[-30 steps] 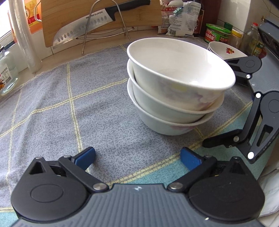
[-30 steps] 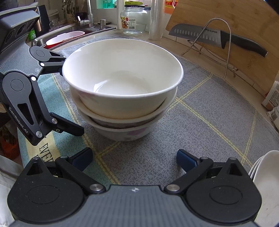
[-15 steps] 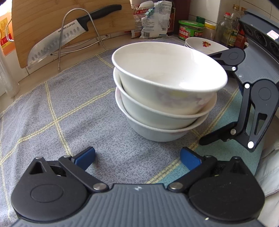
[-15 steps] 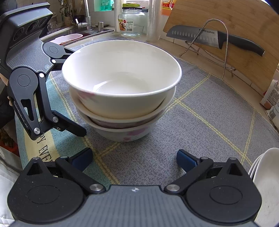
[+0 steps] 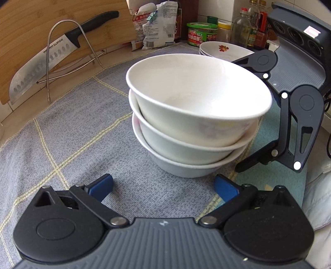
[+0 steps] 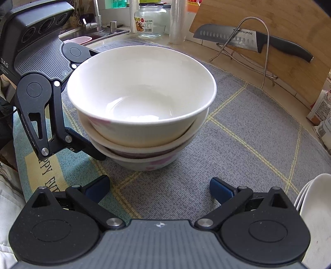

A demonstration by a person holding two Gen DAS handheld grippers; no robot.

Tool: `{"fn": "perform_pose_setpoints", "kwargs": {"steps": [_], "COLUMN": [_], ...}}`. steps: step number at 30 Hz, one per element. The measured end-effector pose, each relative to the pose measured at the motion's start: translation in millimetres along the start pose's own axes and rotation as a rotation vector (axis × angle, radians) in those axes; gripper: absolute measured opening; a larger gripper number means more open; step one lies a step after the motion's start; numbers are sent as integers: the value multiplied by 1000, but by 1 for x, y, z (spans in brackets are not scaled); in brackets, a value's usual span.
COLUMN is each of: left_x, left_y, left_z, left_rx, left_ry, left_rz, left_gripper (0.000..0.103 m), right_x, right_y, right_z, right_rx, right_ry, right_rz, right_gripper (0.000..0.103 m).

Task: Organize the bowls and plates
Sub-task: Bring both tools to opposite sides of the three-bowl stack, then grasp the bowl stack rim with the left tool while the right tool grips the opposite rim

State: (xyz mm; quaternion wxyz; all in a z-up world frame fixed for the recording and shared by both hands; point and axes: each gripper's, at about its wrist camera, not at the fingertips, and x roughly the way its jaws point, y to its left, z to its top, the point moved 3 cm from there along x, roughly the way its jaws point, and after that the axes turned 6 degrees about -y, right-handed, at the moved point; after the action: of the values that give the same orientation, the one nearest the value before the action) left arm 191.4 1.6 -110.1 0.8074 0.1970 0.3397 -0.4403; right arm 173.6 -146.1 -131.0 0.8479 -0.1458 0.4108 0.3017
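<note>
Nearest the lens, the left gripper (image 5: pixel 163 185) hangs low over a grey checked mat (image 5: pixel 68 134), its blue-padded fingers (image 5: pixel 101 184) spread wide and holding nothing. Just ahead of them stands a stack of three white bowls (image 5: pixel 194 115), nested upright on the mat — the top bowl sits slightly tilted in the one beneath, and faint pink floral marks show on the outer walls.

From the opposite side, the right gripper (image 6: pixel 159 186) faces the same stack (image 6: pixel 142 103) with its own blue pads (image 6: pixel 220 189) equally far apart and empty. Each tool appears in the other's view: the left gripper's lower finger reaches in against the foot of the stack, though whether it touches the bowls cannot be told, while the right gripper (image 5: pixel 289 115) stands just beside the stack on its far flank.

At the right wrist camera's lower right edge, the rims of stacked white plates (image 6: pixel 314 209) enter the frame; the left view shows these plates (image 5: pixel 221 49) behind the bowls, with a red flower print.

Farther back, a steel knife (image 5: pixel 51 60) rests across a wire rack (image 5: pixel 64 53) against a wooden cutting board (image 5: pixel 51 24). Beyond lie food packets (image 5: pixel 157 27), a green-lidded tub (image 5: pixel 201 33) and bottles (image 5: pixel 242 27) — and, on the other side, a glass jar (image 6: pixel 150 19) near a sink (image 6: pixel 93 35).
</note>
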Motion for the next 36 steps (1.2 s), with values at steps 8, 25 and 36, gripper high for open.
{"fn": "perform_pose_setpoints", "kwargs": {"steps": [8, 25, 36], "left_x": [5, 9, 17], "left_y": [0, -6, 0], "left_z": [7, 13, 16], "left_rx": [68, 297, 330], "left_ry": [17, 47, 60], "left_rz": [-61, -195, -264], "left_gripper": [102, 70, 72], "right_x": [2, -4, -4], "right_y": [-1, 3, 3], "right_z": [5, 32, 33], "right_rx": [-10, -178, -177], "right_ry": [12, -9, 8], "right_rz": [15, 137, 151], "right_gripper": [103, 87, 84]}}
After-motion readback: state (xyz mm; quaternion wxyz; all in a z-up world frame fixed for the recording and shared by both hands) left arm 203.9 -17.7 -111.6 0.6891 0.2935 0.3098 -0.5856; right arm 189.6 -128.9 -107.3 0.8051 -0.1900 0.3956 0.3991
